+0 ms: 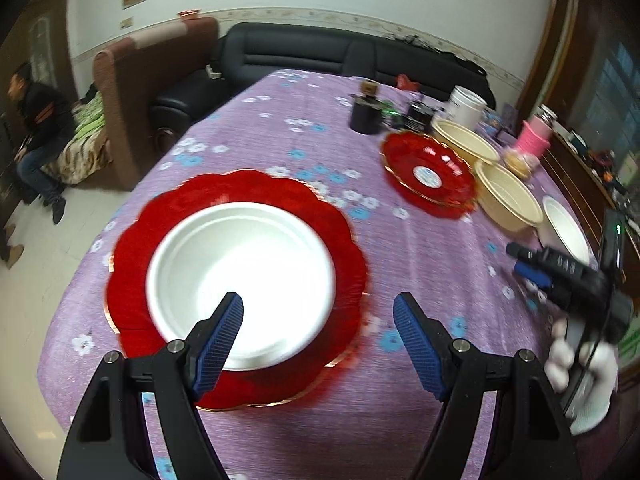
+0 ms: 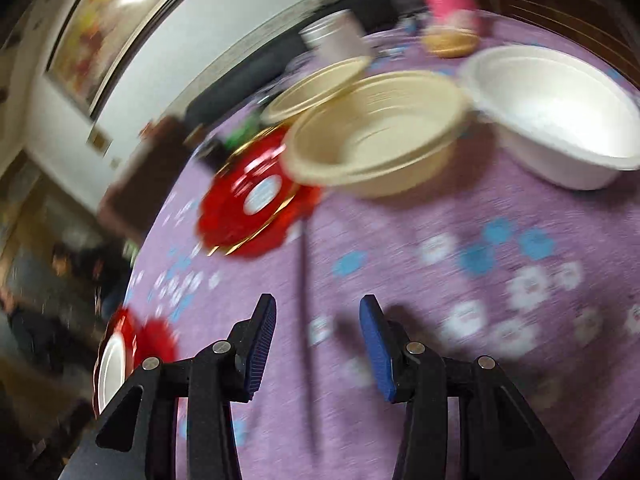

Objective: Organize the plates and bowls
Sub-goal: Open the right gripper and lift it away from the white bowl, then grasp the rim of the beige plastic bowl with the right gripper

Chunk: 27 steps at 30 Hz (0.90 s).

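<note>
— Well, how is the surface covered?

— A purple tablecloth printed with white and blue flowers is spread over the whole table. Behind it, at twelve o'clock in the left wrist view, a black leather sofa is set against a white wall, with a brown upholstered bench at ten o'clock and a seated person in dark clothes at nine.

— And where are the dishes found?

— A white round paper bowl is seated inside a large red scalloped plate with a gold rim, just ahead of the left gripper, whose blue-padded fingers are spread wide and hold nothing. At one o'clock a smaller red glass dish with a white sticker is seen, touched by two cream plastic bowls; a second white bowl is placed beside them.

— And the right side?

— The right gripper is held above bare cloth, fingers moderately apart and empty. It is gripped by a white-gloved hand. A pink ribbed cup and assorted jars are blurred at the far edge.
</note>
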Each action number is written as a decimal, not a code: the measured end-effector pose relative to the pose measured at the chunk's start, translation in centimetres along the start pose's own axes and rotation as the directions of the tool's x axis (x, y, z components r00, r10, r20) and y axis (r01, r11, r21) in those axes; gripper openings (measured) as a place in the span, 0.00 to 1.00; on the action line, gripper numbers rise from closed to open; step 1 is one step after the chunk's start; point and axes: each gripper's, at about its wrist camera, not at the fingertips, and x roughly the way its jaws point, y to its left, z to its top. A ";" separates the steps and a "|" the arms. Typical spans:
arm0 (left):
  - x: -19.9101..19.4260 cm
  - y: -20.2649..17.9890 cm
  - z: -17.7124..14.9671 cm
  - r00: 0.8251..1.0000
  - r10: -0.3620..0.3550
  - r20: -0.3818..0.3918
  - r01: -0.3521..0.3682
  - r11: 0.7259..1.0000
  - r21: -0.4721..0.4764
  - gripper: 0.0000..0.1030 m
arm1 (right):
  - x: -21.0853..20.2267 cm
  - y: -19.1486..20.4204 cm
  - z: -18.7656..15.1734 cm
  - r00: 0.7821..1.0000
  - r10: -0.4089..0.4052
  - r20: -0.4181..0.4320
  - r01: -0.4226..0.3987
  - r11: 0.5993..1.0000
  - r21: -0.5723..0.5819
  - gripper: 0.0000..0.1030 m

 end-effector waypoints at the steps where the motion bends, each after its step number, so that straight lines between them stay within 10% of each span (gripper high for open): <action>1: 0.1 -0.5 0.0 1.000 -0.005 -0.003 0.005 1.000 0.013 0.75 | -0.2 -0.8 0.5 1.000 -0.004 0.012 0.003 1.000 0.024 0.46; 27: 1.2 -4.4 -2.0 0.997 -0.026 -0.076 0.033 0.995 0.095 0.75 | 2.2 -7.9 6.8 0.990 0.084 0.116 -0.134 0.823 0.552 0.57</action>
